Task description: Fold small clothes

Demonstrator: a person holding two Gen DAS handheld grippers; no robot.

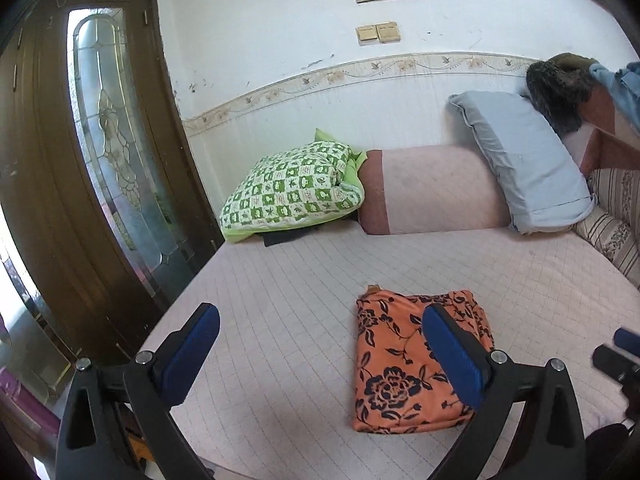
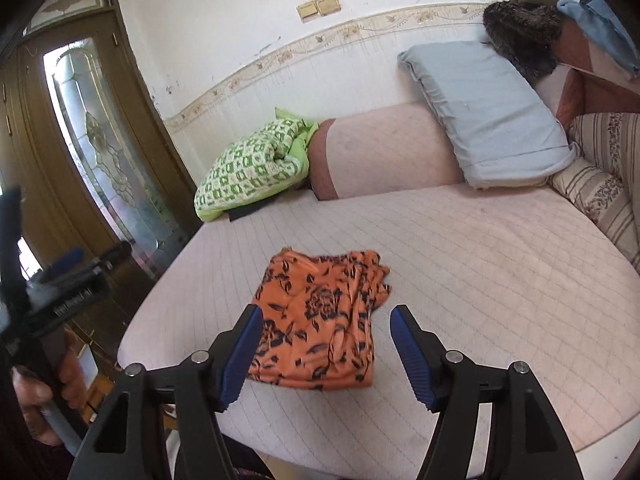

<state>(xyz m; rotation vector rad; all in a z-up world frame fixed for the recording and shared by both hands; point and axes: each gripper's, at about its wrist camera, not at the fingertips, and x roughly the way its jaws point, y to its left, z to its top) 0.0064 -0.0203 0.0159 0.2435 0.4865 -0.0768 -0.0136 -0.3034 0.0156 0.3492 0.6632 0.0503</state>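
- Folded orange cloth with a dark blue flower print (image 1: 416,364): lies flat on the pale pink quilted bed cover (image 1: 280,280), near its front edge.
- Left gripper (image 1: 320,356): blue-padded fingers (image 1: 192,356) spread wide apart, empty, raised clear above the bed beside the cloth.
- Right gripper (image 2: 326,350): fingers apart, nothing between them, poised above the cloth without touching it.
- Behind: green-and-white checked quilt (image 1: 292,184), pink bolster (image 1: 436,192), light blue pillow (image 1: 524,160) along the wall.
- Person's hand (image 2: 44,392): grips the left gripper's handle.
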